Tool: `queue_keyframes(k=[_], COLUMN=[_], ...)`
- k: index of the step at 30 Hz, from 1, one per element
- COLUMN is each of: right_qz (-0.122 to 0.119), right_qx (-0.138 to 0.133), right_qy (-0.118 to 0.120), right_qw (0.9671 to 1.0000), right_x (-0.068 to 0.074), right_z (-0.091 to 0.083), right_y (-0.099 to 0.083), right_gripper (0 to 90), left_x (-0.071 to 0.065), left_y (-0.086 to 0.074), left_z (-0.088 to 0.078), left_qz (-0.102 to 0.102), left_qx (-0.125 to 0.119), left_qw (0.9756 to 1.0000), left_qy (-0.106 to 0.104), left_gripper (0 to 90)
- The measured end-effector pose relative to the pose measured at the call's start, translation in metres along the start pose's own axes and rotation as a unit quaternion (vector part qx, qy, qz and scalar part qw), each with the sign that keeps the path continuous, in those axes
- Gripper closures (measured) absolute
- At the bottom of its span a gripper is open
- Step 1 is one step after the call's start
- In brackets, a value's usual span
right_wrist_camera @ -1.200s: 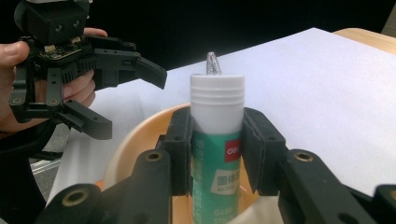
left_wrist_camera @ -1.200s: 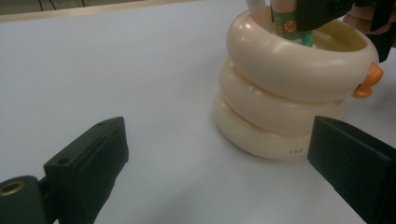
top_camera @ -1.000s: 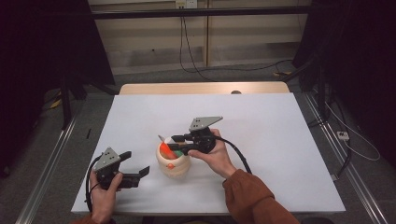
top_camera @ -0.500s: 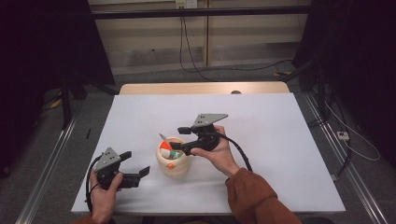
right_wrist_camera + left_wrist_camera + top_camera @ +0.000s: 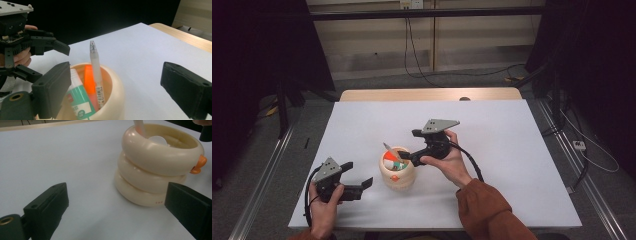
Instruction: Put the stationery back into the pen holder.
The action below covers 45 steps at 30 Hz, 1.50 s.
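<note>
We are holding the left gripper nearest to us, resting low on the white table just short of the cream pen holder, its jaws spread wide with nothing between them; in the left gripper view they are framing the ringed side of the holder without touching it. Just beyond, the holder is standing upright, carrying an orange marker, a green-and-white glue stick and a translucent pen that is leaning against the rim. On the far side of the holder we are keeping the right gripper right at the rim; its jaws have just been opening and are now standing wide apart, empty, with the pen rising between them yet clear of both pads. From here, we judge the main risk is clipping: if we are pulling the right gripper away level rather than upward, a jaw may be catching the pen's tip or the rim and tipping the light holder over. Our left gripper, open beside it, is bracing nothing, so any nudge is sliding the holder away across the smooth table.
</note>
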State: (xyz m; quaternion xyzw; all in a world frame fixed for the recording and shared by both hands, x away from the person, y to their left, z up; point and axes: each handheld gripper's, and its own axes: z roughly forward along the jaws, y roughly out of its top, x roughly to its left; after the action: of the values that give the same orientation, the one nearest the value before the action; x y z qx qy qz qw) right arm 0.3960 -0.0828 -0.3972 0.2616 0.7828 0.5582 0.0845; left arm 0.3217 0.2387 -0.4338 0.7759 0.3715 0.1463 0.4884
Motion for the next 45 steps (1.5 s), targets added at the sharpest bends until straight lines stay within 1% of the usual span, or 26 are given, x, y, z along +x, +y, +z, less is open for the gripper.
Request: queue_keyframes(k=[6, 11, 14, 16, 18, 20, 22, 24, 27, 29, 32, 34, 35, 37, 39, 40, 43, 45], right_qz=[-0.006, -0.013, -0.014, -0.013, -0.012, -0.010, -0.003, -0.001, 0.006, 0.005, 0.008, 0.009, 0.011, 0.013, 0.016, 0.017, 0.027, 0.029], right_qx=[0.004, 0.014, 0.020, 0.022, 0.021, 0.019, 0.021, 0.022, 0.022, 0.024, 0.022, 0.023, 0.023, 0.024, 0.024, 0.025, 0.026, 0.024], right_qy=[-0.020, -0.034, -0.047, -0.051, -0.056, -0.058, -0.062, -0.065, -0.074, -0.081, -0.086, -0.091, -0.093, -0.097, -0.100, -0.104, -0.109, -0.112], right_qw=[0.9998, 0.9993, 0.9986, 0.9984, 0.9981, 0.9981, 0.9978, 0.9976, 0.9970, 0.9964, 0.9960, 0.9956, 0.9953, 0.9949, 0.9946, 0.9941, 0.9933, 0.9930], right_x=[-0.003, -0.006, -0.008, -0.009, -0.010, -0.011, -0.013, -0.014, -0.016, -0.017, -0.018, -0.019, -0.019, -0.020, -0.021, -0.022, -0.024, -0.024], right_z=[-0.004, -0.006, -0.007, -0.009, -0.011, -0.012, -0.014, -0.016, -0.019, -0.022, -0.026, -0.028, -0.029, -0.031, -0.034, -0.035, -0.039, -0.042], right_y=[0.001, 0.001, 0.001, 0.001, 0.001, 0.001, -0.001, -0.003, -0.007, -0.007, -0.008, -0.008, -0.009, -0.010, -0.012, -0.014, -0.018, -0.020], right_gripper=[8.9, 7.5, 7.4, 7.3, 7.3, 6.4, 6.4, 6.4, 6.4, 6.4, 6.4, 6.4, 6.4, 6.4, 6.4, 6.4, 6.4, 6.4], left_x=[0.001, 0.001, 0.001, 0.001, 0.001, 0.001, 0.001, 0.001, 0.000, 0.000, 0.001, 0.001, 0.001, 0.001, 0.001, 0.001, 0.001, 0.001], left_y=[0.000, 0.000, 0.000, 0.000, 0.000, 0.000, 0.000, 0.000, 0.000, 0.000, -0.001, -0.002, -0.002, -0.002, -0.002, -0.002, -0.002, -0.002], left_z=[0.000, 0.000, -0.001, -0.001, -0.002, -0.003, -0.003, -0.003, -0.002, -0.003, -0.004, -0.004, -0.004, -0.004, -0.004, -0.004, -0.004, -0.003], left_qz=[0.001, 0.000, 0.002, 0.004, 0.001, 0.003, 0.004, 0.003, 0.002, 0.004, 0.002, -0.004, -0.004, 0.003, 0.000, 0.003, 0.001, 0.000], left_qx=[0.000, -0.001, -0.001, -0.002, -0.003, -0.006, -0.005, -0.005, -0.004, -0.004, -0.005, -0.006, -0.006, -0.005, -0.005, -0.003, -0.006, -0.006], left_qw=[1.0000, 1.0000, 1.0000, 1.0000, 1.0000, 1.0000, 1.0000, 1.0000, 1.0000, 1.0000, 1.0000, 1.0000, 1.0000, 1.0000, 1.0000, 1.0000, 1.0000, 1.0000], left_qy=[0.001, 0.000, -0.001, -0.001, -0.001, 0.000, 0.000, -0.001, -0.003, -0.001, 0.000, 0.001, 0.000, 0.002, 0.000, 0.000, 0.002, 0.001], left_gripper=[5.0, 5.0, 5.0, 5.0, 5.0, 5.0, 5.0, 5.0, 5.0, 5.0, 5.0, 5.0, 5.1, 5.0, 5.0, 5.0, 5.0, 5.0])
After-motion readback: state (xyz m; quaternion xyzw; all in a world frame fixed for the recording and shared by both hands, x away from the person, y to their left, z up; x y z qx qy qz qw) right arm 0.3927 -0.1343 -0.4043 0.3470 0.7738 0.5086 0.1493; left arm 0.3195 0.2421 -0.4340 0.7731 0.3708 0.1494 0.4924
